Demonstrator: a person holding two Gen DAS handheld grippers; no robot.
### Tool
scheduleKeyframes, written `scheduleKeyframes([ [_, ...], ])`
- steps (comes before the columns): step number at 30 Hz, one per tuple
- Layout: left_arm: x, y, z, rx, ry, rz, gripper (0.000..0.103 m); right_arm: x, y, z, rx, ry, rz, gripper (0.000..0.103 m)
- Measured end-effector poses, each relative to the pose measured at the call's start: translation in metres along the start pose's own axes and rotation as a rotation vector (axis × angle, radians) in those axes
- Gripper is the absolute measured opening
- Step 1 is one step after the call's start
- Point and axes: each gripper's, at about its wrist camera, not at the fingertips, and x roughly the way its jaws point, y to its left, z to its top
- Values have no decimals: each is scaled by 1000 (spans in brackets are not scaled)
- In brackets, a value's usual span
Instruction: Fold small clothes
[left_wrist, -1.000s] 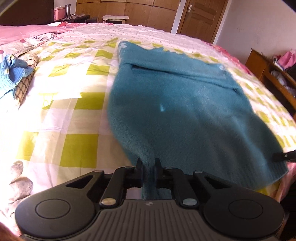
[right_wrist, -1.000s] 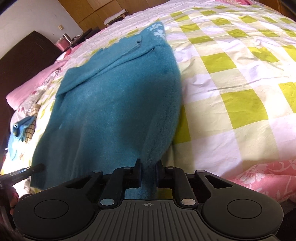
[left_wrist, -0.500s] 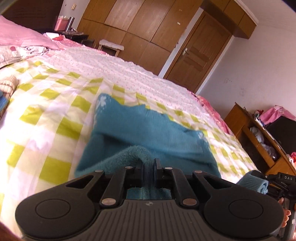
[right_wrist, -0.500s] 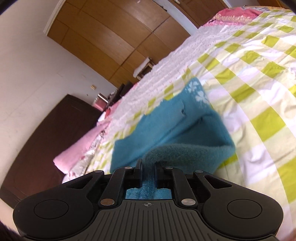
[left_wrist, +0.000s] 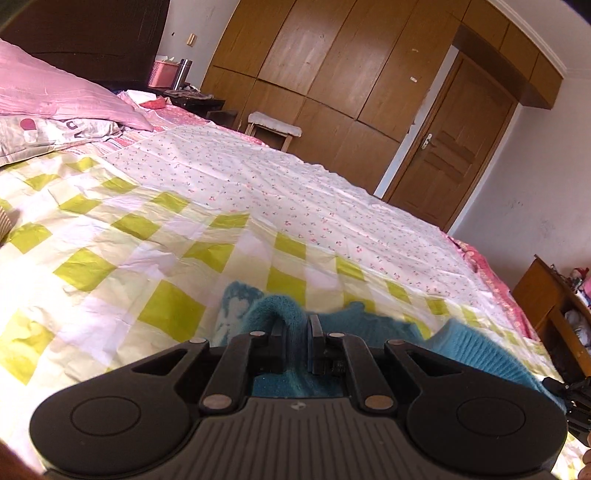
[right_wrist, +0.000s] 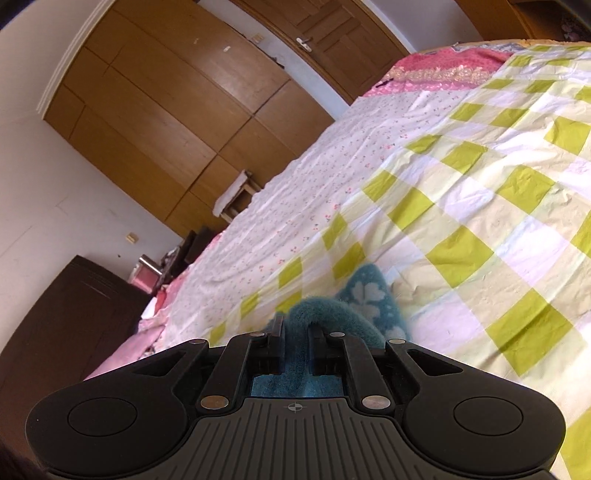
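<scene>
1. Wooden wardrobe doors (left_wrist: 332, 66) and a door (left_wrist: 447, 147) close off the far end of the bedroom; a bed (left_wrist: 110, 229) under a green-and-white checked cover fills the left wrist view. The left hand-held gripper (left_wrist: 296, 332) is clamped tight on a fold of the teal sweater (left_wrist: 369, 325), which bunches up between its fingers. The rest of the sweater lies low on the cover near the bed's near edge, a white-patterned corner showing just to the left. At the far right edge a ribbed teal hem rises toward the other tool.

2. Right wrist view: the same bed (right_wrist: 480, 206) runs tilted across the frame. The right hand-held gripper (right_wrist: 297, 332) is likewise closed hard on teal sweater (right_wrist: 325, 317) fabric, with a flower-patterned corner just beyond its fingers.

3. Judged step: the near hem is being carried toward the far end to fold the sweater in half.

4. Next move calls for lowering both corners together, level, onto the far edge of the sweater, then letting go.

5. Pose: both tools point gently downward, side by side.
</scene>
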Motion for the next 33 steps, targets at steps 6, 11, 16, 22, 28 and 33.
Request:
scheduleKeyframes([
  [6,25,11,-5,-21,24,35,16,41,-12,-4,19,30,-77,12],
  [11,25,17,-1,-67,33,23,20,51,-18,0,67,67,-72,20],
  [16,20,9,4,-70,12,29,22,41,-2,0,-5,37,-34,35],
  [22,13,15,8,-134,-3,9,26,42,-4,2,39,34,-28,38],
  [28,3,8,15,-67,-87,84,40,39,0,3,-3,37,3,49],
  [33,-5,5,19,-15,-106,113,43,37,4,5,-37,-4,-7,62],
])
